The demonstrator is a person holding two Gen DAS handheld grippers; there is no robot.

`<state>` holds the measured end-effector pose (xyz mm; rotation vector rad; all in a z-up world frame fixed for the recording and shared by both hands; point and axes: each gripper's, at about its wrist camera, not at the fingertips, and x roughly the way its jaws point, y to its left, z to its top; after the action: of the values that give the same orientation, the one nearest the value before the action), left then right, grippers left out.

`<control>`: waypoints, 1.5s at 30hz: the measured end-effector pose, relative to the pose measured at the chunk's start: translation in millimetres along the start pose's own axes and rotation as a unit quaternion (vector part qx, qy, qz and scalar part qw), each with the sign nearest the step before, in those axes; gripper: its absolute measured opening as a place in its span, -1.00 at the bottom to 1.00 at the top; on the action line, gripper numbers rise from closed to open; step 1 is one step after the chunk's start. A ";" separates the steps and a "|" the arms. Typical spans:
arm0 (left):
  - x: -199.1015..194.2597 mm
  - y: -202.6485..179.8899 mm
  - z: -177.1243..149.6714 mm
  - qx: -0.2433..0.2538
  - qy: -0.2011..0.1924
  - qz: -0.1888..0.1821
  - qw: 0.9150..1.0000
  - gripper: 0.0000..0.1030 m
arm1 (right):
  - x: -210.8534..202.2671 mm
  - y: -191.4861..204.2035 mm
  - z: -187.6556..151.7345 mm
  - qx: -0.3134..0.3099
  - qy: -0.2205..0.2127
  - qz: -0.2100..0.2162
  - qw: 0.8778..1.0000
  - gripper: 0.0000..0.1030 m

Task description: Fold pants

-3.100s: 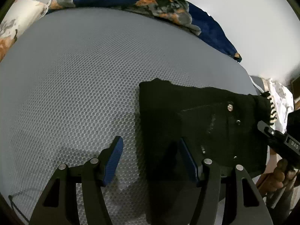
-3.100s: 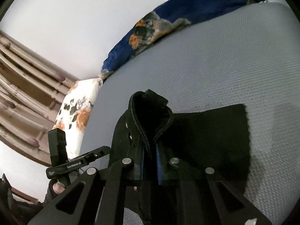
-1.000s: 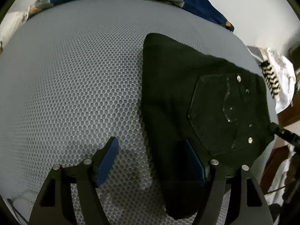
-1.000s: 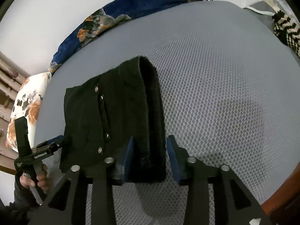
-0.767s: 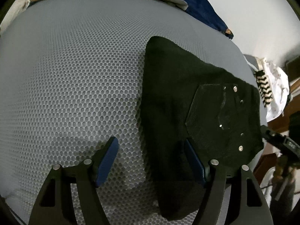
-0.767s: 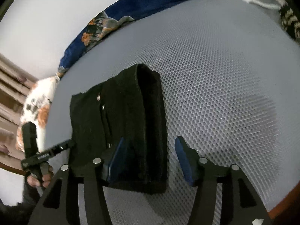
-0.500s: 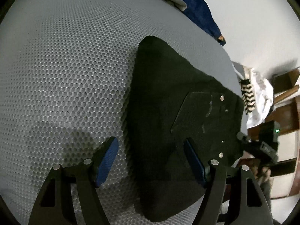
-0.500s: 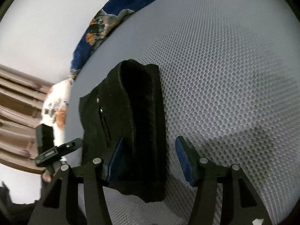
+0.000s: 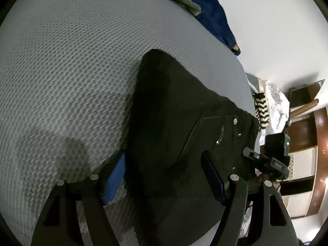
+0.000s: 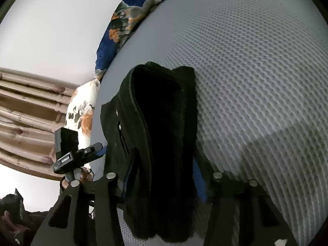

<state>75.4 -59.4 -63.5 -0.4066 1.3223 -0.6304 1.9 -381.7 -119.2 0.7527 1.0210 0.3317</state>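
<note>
1. Black, thick fabric is being shown as a folded bundle: the pants (image 9: 180, 135) are lying on the grey mesh bed (image 9: 67, 65), and they are being straddled by both grippers.
2. The left gripper (image 9: 164, 179) is being held with its fingers (image 9: 113, 177) spread wide apart; one blue pad is set against the bundle's left edge and the other is resting over the studded pocket, so nothing is being pinched.
3. The right gripper (image 10: 162, 179) is likewise being held with its fingers (image 10: 198, 174) parted, and the folded stack (image 10: 164, 127) is being seen between them, its thick folded edge pointing away from the fingertips.
4. Beyond the left fingers, to the right, the other gripper's tip (image 9: 264, 160) is being seen just beside the pants' pocket edge.
5. A dark blue floral blanket (image 10: 121, 26) is being seen well beyond the fingertips, along the bed's far edge.
6. A white floral pillow (image 10: 82, 110) is being seen left of the right fingers, near the bundle.
7. A black-and-white striped cloth (image 9: 261, 110) is being seen past the bundle's right corner.
</note>
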 end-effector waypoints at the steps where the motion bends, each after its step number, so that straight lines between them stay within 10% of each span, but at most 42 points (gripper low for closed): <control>1: 1.2 -1.9 0.4 0.002 -0.005 0.001 1.000 0.41 | 3.6 0.6 1.8 0.004 -0.005 0.006 1.000 -0.18; 16: -6.5 -10.2 20.6 0.014 -0.043 0.031 0.998 -0.38 | 6.4 64.0 17.3 -0.013 -0.046 -0.002 0.999 -0.52; 38: -24.0 46.0 182.0 0.040 -0.106 0.130 0.985 -0.38 | 114.9 109.5 165.6 -0.056 -0.049 -0.058 0.996 -0.56; 45: -4.7 59.8 168.7 0.062 -0.101 0.190 0.975 0.28 | 121.2 90.0 155.7 -0.053 -0.056 -0.127 0.989 -0.24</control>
<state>250.7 -23.2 -60.3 -0.1056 1.1201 -0.3367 204.6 -311.7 -86.8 0.5314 0.9712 0.1209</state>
